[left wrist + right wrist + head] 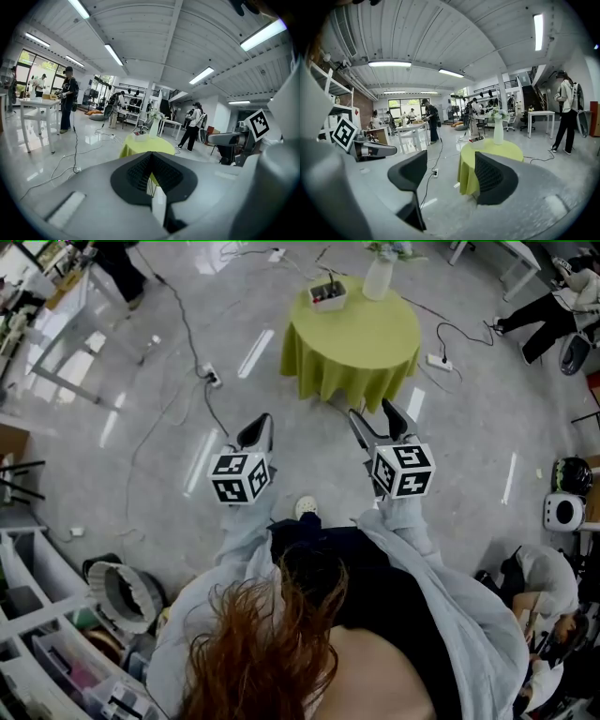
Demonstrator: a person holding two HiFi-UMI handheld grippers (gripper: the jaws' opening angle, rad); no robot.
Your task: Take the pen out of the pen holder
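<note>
Left claw (pixel 263 422) is hovering clenched, empty; right claw (pixel 368 409) is hovering released, both pointing toward the round green-clothed worktop (pixel 361 343).

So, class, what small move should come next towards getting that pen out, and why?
Probably step towards the table, leading with the right gripper: its jaws stand apart and empty, and it hangs over floor, well short of the pen holder at the table's far side.
</note>
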